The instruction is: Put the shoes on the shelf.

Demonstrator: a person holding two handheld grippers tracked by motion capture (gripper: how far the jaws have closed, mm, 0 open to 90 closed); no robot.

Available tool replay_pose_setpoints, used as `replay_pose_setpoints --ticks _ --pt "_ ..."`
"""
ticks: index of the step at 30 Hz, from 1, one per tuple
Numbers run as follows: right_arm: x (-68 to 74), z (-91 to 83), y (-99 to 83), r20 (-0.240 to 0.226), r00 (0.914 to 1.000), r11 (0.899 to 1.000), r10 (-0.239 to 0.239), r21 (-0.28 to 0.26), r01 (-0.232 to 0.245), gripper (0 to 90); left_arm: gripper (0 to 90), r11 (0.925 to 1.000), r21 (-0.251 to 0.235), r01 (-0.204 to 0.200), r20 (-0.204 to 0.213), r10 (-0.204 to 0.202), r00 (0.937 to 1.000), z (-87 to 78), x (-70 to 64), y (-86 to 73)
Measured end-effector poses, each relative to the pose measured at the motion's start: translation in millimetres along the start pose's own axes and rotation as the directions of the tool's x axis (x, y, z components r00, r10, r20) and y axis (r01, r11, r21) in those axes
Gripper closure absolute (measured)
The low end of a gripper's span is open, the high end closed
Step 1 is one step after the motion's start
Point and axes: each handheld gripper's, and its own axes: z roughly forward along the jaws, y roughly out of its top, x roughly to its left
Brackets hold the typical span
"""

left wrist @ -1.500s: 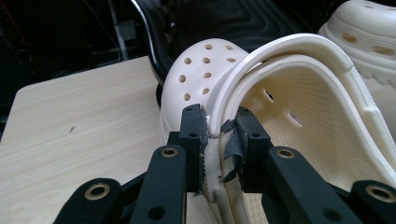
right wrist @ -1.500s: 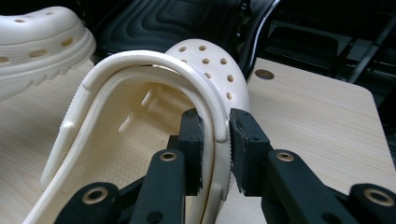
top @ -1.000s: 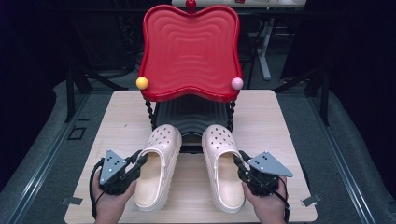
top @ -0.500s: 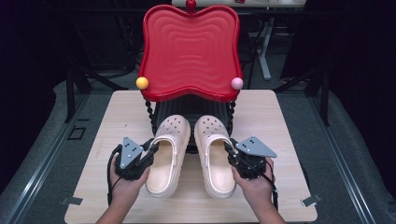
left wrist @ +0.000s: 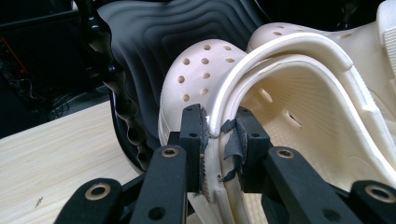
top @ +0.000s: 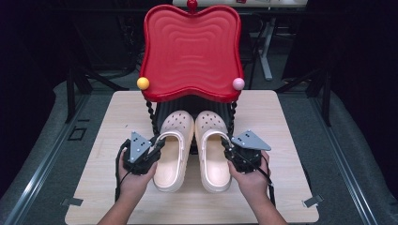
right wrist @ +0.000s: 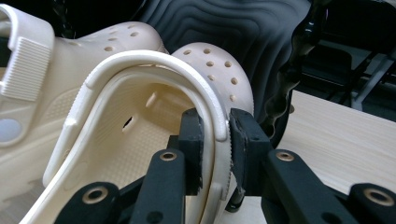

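Two cream clogs lie side by side on the wooden table (top: 281,117), toes pointing under a two-level red rack (top: 191,51). The left clog (top: 173,150) has its outer side wall pinched by my left gripper (top: 157,146), which is shut on it. In the left gripper view the jaws of that gripper (left wrist: 219,133) clamp the rim of the clog (left wrist: 280,79). My right gripper (top: 227,149) is shut on the outer wall of the right clog (top: 212,150). The right gripper view shows this gripper (right wrist: 215,135) squeezing the clog's rim (right wrist: 140,79).
The rack's black ribbed lower shelf (left wrist: 173,28) sits just beyond the toes, held by twisted black posts (top: 151,117). A yellow ball (top: 143,83) and a pink ball (top: 238,84) mark the red tray's front corners. Bare tabletop lies to both sides.
Both grippers have carried the clogs forward and closer together, so the toes now reach under the red rack.
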Motion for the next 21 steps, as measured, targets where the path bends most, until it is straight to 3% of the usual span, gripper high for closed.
replay_pose_setpoints --ticks 9,13,21 --pt "-0.6 19.1 4.2 0.012 0.9997 1.0 0.019 -0.007 -0.019 75.0 75.9 1.0 0.006 0.006 -0.024 -0.005 0.9997 15.0 1.8 4.3" --pt "-0.4 26.2 7.7 0.017 0.9997 1.0 0.015 -0.017 -0.015 75.0 75.8 0.9996 -0.003 0.027 -0.035 -0.027 0.999 22.2 8.1 6.1" --pt "-3.0 39.5 17.7 0.025 0.9992 0.999 0.032 -0.018 -0.032 74.7 75.6 0.9999 0.012 0.005 -0.058 -0.004 0.9983 37.2 14.9 18.7"
